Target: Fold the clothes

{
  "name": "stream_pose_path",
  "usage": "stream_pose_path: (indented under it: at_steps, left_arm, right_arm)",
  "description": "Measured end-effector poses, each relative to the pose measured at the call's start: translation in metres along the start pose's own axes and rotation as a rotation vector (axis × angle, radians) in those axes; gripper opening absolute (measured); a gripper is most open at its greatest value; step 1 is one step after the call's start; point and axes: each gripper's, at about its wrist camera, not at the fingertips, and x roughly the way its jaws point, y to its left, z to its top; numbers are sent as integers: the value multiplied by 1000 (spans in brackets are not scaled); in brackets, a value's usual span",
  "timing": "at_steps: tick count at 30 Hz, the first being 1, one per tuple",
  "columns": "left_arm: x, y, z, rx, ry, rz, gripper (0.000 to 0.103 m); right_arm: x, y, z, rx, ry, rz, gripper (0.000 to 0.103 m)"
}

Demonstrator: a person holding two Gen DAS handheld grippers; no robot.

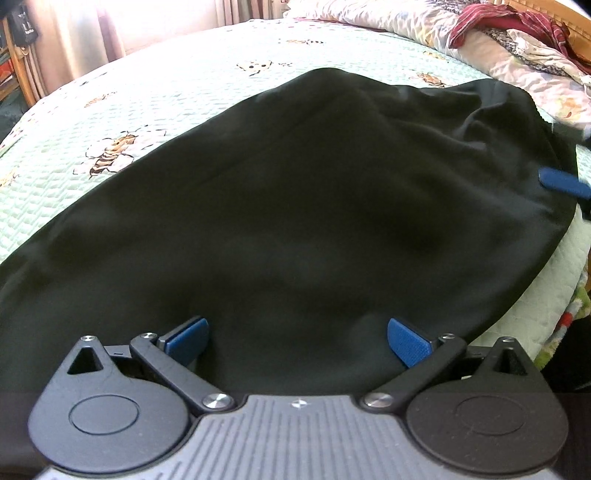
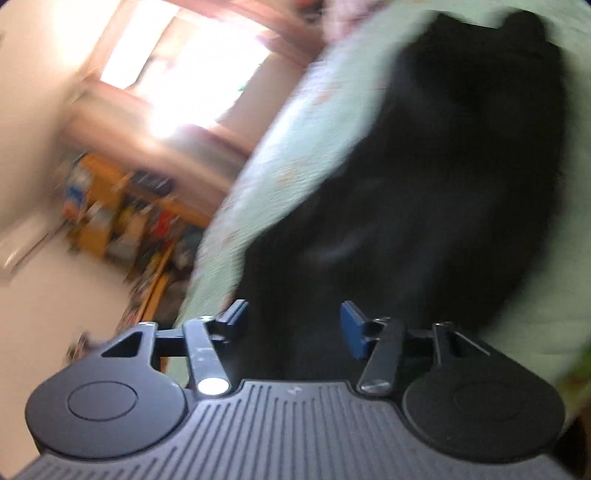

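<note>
A black garment [image 1: 295, 192] lies spread flat on the bed's pale green bee-print quilt [image 1: 155, 99]. My left gripper [image 1: 297, 341] hovers low over the garment's near edge, its blue pads wide apart and gripping nothing. At the garment's right edge a blue finger [image 1: 561, 182] of my right gripper shows, blurred. In the blurred right wrist view, my right gripper [image 2: 295, 323] is open over the black garment [image 2: 443, 184]. Its pads stand apart and the cloth lies beyond them, not pinched.
Rumpled floral bedding [image 1: 424, 22] and a dark red garment [image 1: 491, 18] are piled at the bed's far right. The bed's edge drops off at the right [image 1: 576, 266]. A bright window [image 2: 177, 62] and an orange shelf of clutter [image 2: 122, 214] stand beyond the bed.
</note>
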Motion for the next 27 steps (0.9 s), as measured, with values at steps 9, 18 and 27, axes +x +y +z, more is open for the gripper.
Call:
stream_pose_path:
  at_steps: [9,18,27]
  left_arm:
    - [0,0,0,3,5,1,103]
    - [1,0,0,2,4,2,103]
    - [2,1,1,3,10,0,103]
  right_arm:
    - [27,-30,-27,109,108,-117,0]
    - [32,34,-30,-92,104,14,6]
    - [47,-6,-72,-4,231,-101,0]
